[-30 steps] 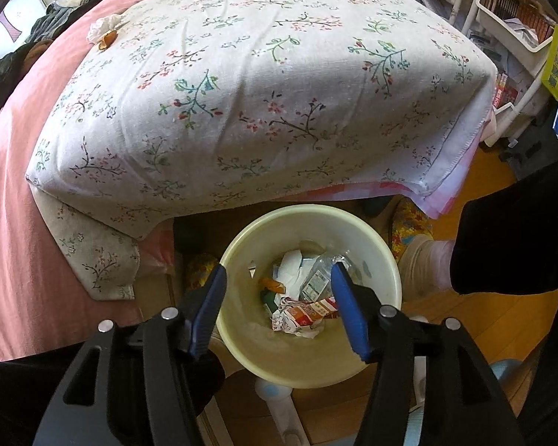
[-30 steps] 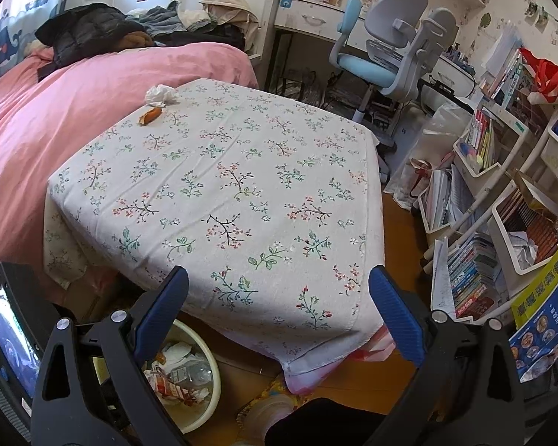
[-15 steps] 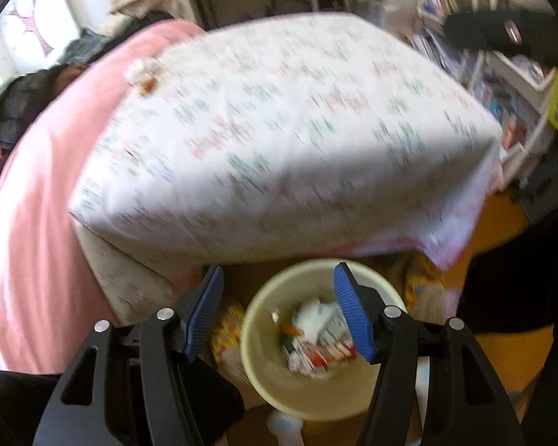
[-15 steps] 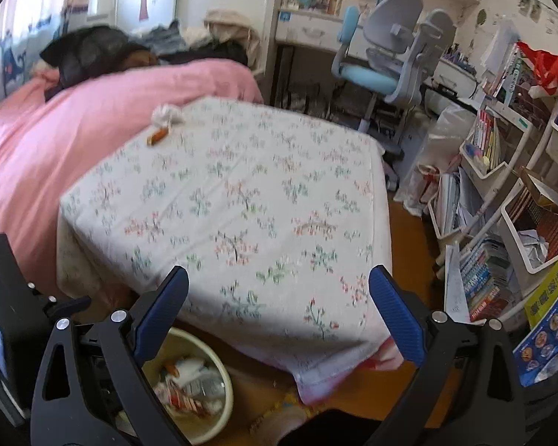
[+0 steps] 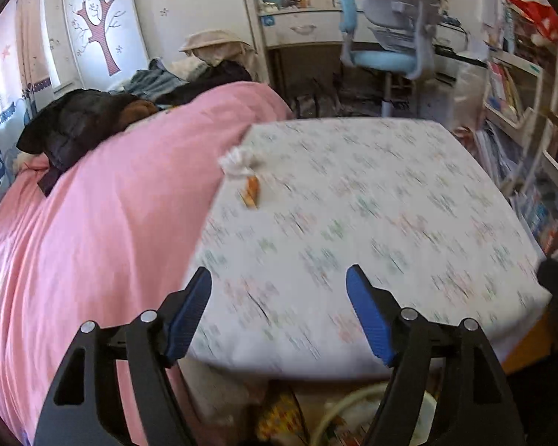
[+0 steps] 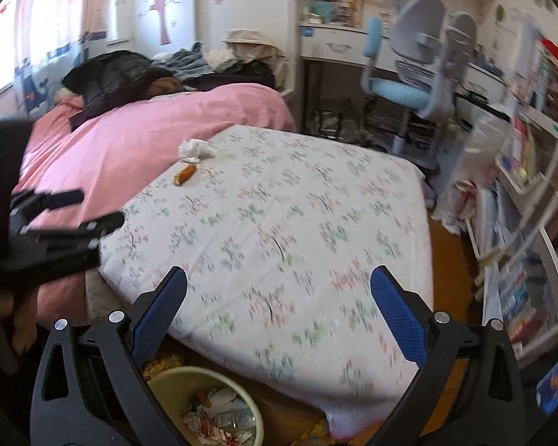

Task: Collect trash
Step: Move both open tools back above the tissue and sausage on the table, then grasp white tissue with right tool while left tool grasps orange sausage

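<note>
I am noting that the left gripper [image 5: 278,310] has lifted away from the bin [image 6: 204,405] since the earlier frame, its view swinging up over the floral cloth [image 5: 353,204]; its jaws have just been opening and are standing wide with nothing between them. The remaining trash, a crumpled tissue [image 5: 238,161] and an orange wrapper [image 5: 252,191], is lying close together at the far left edge of the cloth, beside the pink duvet [image 5: 111,204]. The right gripper [image 6: 279,310] is hanging wide and empty over the near side. I am judging one drop done and the next pickup beginning. The next move calls for a long reach across the cloth.
</note>
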`<act>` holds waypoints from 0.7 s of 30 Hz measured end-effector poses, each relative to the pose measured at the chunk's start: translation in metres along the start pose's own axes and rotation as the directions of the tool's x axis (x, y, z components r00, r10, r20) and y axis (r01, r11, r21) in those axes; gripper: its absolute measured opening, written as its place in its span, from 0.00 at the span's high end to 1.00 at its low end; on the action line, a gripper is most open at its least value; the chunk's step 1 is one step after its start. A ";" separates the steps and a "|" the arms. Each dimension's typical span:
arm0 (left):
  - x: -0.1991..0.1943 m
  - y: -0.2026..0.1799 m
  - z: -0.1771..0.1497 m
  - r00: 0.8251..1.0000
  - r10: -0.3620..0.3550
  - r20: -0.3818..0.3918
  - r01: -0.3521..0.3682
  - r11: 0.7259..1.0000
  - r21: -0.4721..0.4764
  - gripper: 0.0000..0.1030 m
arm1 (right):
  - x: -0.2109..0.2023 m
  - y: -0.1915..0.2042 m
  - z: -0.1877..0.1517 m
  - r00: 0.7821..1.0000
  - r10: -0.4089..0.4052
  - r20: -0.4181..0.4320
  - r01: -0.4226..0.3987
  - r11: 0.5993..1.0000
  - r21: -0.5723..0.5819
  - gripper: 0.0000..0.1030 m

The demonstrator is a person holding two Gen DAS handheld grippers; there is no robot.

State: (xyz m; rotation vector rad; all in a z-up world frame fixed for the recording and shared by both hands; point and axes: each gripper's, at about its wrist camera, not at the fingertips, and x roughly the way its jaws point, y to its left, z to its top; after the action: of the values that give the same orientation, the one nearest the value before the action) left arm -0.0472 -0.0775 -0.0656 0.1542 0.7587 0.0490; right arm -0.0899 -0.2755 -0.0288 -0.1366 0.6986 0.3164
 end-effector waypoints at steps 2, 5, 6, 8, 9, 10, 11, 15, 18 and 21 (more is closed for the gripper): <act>0.013 0.012 0.017 1.000 0.006 0.000 -0.006 1.000 -0.016 0.28 | 0.011 0.000 0.015 1.000 0.009 0.005 -0.009 1.000 -0.026 0.07; 0.047 0.038 0.032 0.999 0.008 -0.039 -0.012 0.994 -0.109 0.28 | 0.042 -0.009 0.033 0.999 0.040 -0.021 -0.040 0.999 0.007 0.07; 0.055 0.044 0.033 0.999 0.004 -0.054 -0.011 0.990 -0.144 0.28 | 0.053 -0.013 0.036 0.997 0.067 -0.040 -0.066 0.997 0.046 0.07; 0.078 0.060 0.037 0.994 -0.021 -0.106 -0.005 0.973 -0.231 0.28 | 0.072 -0.021 0.038 0.985 0.156 -0.071 -0.144 0.979 0.143 0.07; 0.086 0.066 0.040 0.992 -0.033 -0.121 0.000 0.966 -0.259 0.28 | 0.077 -0.024 0.040 0.980 0.181 -0.076 -0.167 0.971 0.169 0.07; 0.093 0.074 0.043 0.991 -0.050 -0.125 0.011 0.956 -0.292 0.28 | 0.084 -0.026 0.043 0.974 0.213 -0.075 -0.195 0.961 0.196 0.07; 0.096 0.079 0.045 0.991 -0.049 -0.124 0.008 0.950 -0.313 0.28 | 0.088 -0.027 0.046 0.973 0.221 -0.070 -0.203 0.958 0.202 0.07; 0.108 0.099 0.049 0.991 -0.046 -0.129 -0.009 0.919 -0.395 0.28 | 0.110 -0.022 0.066 0.972 0.228 -0.062 -0.214 0.961 0.177 0.07; 0.110 0.104 0.053 0.990 -0.036 -0.136 -0.023 0.913 -0.407 0.28 | 0.142 -0.011 0.084 0.966 0.249 -0.068 -0.238 0.961 0.142 0.07; 0.115 0.115 0.057 0.990 -0.036 -0.136 -0.029 0.892 -0.451 0.28 | 0.182 0.007 0.102 0.956 0.277 -0.091 -0.267 0.957 0.113 0.07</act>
State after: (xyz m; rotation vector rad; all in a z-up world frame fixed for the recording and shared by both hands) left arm 0.0767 0.0409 -0.0855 -0.3006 0.8693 0.2343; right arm 0.1012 -0.2024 -0.0704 0.0398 0.8395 0.5406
